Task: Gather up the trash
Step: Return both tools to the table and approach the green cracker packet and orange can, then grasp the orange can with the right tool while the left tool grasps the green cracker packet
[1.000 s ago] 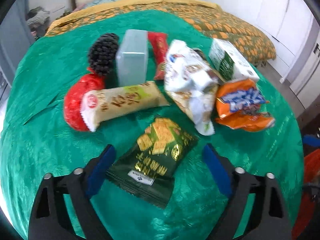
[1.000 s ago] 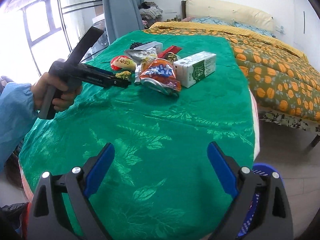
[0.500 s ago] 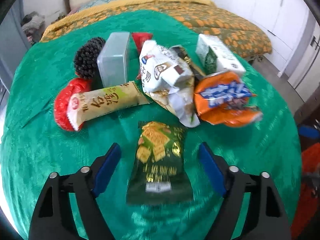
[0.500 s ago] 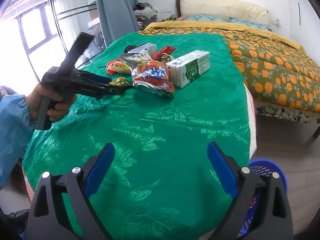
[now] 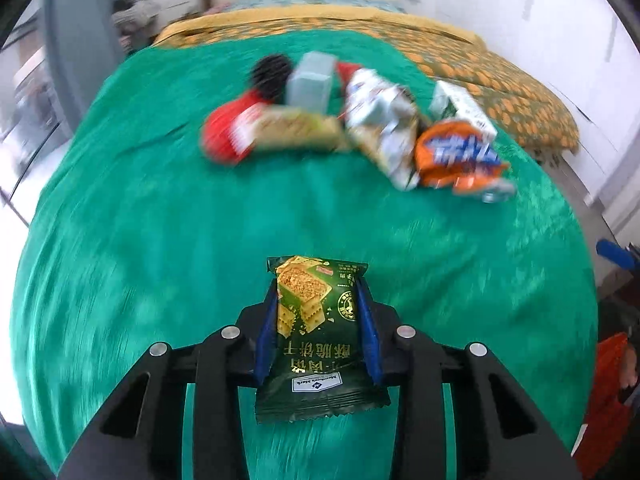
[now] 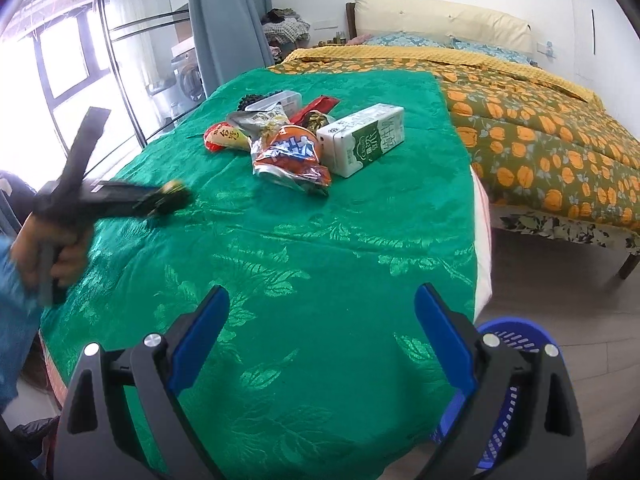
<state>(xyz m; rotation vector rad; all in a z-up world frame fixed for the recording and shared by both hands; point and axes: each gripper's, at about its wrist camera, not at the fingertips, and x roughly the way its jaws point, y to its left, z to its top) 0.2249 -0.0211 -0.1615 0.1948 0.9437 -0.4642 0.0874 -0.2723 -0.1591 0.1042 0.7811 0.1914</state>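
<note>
Left wrist view, left claw [image 5: 318,322] now clamped on cracker packet [image 5: 316,336], lifted away from pile [image 5: 360,128]

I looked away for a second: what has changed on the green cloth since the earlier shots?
The left tongs closed on the dark green cracker packet and pulled it back, away from the trash pile. The right tongs stay open over the near edge of the cloth, holding nothing. The milk carton, orange bag and blue basket have not moved.
</note>
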